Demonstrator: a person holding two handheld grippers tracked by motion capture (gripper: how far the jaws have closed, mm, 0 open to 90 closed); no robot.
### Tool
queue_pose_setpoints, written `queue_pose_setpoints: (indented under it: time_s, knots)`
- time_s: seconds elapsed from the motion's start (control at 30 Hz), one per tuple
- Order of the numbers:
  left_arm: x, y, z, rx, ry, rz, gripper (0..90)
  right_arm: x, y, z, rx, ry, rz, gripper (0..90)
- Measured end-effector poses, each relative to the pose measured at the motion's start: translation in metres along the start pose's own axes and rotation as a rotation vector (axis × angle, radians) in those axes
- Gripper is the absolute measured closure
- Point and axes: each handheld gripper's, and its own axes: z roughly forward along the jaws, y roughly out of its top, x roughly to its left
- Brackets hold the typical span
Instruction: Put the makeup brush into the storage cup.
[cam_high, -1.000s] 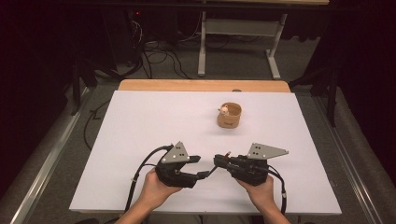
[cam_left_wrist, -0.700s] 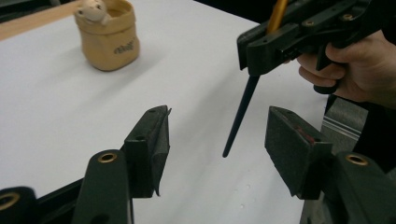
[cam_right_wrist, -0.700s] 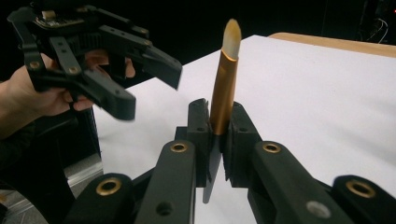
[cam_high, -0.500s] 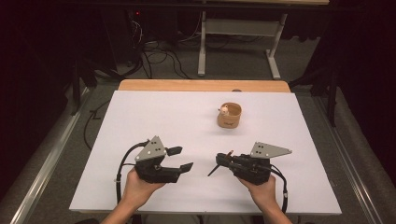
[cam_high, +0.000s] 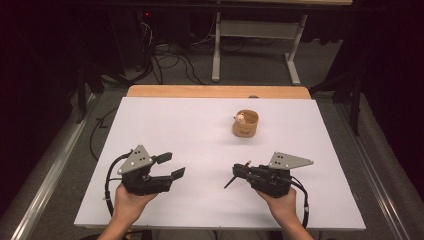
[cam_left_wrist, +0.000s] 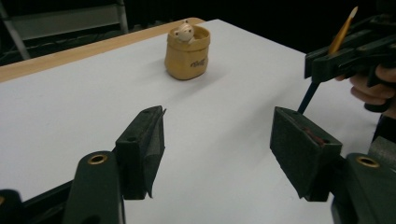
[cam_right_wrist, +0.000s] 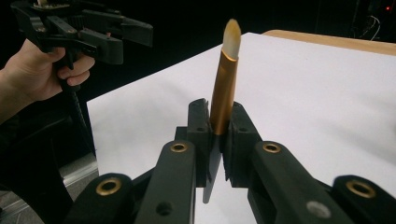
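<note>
Evidently the right gripper has its jaws clenched on a brush above the white surface; the left gripper hangs released; light, slim, slippery, the brush is best held mid-handle, away from its soft bristles.

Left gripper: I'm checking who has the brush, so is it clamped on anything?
No. The left gripper has its jaws wide apart over bare table, while the brush sits in the right gripper.
</note>
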Motion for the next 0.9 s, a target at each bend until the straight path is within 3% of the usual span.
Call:
queue_pose_setpoints:
  time_s: [0.17,0.2,0.57,0.9]
  knots:
    - [0.010,-0.011,-0.008,-0.031,0.048,-0.032,35.8,-0.002,0.001,-0.004,-0.004,-0.012,0.003,85.1]
    - [0.014,-0.015,-0.010,-0.039,0.076,-0.038,35.9,-0.003,0.001,-0.004,-0.004,-0.014,0.005,85.1]
    - [0.030,-0.031,-0.019,-0.089,0.122,-0.097,36.2,-0.003,0.000,-0.006,0.011,-0.024,0.003,85.1]
    - [0.044,-0.044,-0.020,-0.101,0.169,-0.147,35.7,-0.006,0.002,-0.011,0.028,-0.040,0.007,85.1]
